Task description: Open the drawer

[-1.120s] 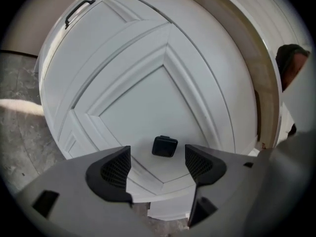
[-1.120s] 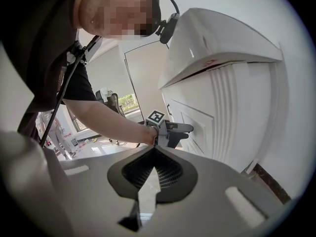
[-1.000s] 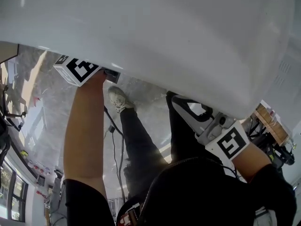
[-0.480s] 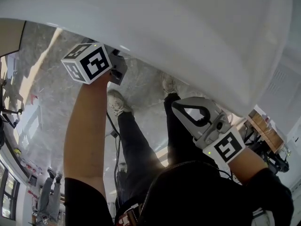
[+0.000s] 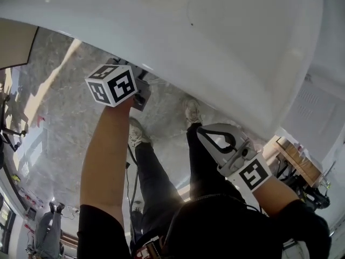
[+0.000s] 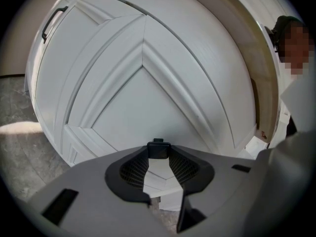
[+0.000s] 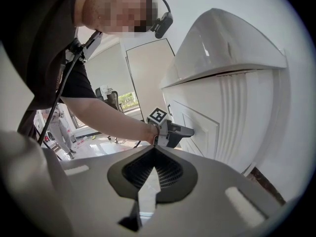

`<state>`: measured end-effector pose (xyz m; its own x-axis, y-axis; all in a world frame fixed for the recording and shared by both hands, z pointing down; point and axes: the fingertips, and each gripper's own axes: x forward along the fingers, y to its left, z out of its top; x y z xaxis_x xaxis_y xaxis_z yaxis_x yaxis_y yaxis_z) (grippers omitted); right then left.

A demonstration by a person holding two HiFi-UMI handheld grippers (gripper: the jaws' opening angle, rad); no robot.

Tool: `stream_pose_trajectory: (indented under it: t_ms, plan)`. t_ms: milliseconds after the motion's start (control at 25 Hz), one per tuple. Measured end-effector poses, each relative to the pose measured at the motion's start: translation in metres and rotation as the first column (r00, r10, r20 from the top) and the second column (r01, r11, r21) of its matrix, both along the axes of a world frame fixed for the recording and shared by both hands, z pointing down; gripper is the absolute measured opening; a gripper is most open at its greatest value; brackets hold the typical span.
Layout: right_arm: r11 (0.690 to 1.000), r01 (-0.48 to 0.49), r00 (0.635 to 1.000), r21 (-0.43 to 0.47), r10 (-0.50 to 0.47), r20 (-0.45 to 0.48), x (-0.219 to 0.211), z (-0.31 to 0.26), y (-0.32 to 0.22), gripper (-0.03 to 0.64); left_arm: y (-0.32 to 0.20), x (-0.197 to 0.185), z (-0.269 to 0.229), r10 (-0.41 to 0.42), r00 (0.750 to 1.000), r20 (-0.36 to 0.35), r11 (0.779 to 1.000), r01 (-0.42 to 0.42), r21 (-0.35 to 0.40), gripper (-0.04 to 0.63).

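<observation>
At cabinet (image 7: 232, 107) front: left gripper (image 6: 158, 153) just closed on dark handle (image 6: 158, 148), mostly hidden.
Right gripper (image 7: 154, 169): jaws together, empty.

In the head view the cabinet (image 5: 226, 42) spans 9 through 12 to 3 o'clock, above the floor (image 5: 59, 123). The left gripper (image 7: 190, 130) sits at 10 o'clock against the cabinet front, its jaws just closed onto a handle (image 6: 158, 150). In the left gripper view a second handle (image 6: 52, 19) lies at 10 o'clock. The right gripper (image 5: 204, 134) hangs at 4 o'clock, clear of the cabinet, over the person's legs (image 5: 156, 182). The shoes (image 5: 137, 135) stand on the floor near the centre.
</observation>
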<state>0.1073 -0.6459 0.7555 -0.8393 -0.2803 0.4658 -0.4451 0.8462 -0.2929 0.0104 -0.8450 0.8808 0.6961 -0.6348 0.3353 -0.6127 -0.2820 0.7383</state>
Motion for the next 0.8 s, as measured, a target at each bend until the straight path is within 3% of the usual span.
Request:
stream_pose_trajectory:
  t_ms: [280, 800]
  plan:
    - [0.999, -0.039, 0.999, -0.008, 0.038, -0.007, 0.002, -0.015, -0.005, -0.002, 0.006, 0.004, 0.000, 0.020, 1.000, -0.008, 1.000, -0.020, -0.018, 0.130]
    - [1.000, 0.012, 1.000, 0.029, -0.011, -0.028, -0.013, -0.026, -0.008, -0.002, 0.007, -0.008, -0.006, 0.023, 0.999, -0.022, 1.000, -0.024, -0.018, 0.129]
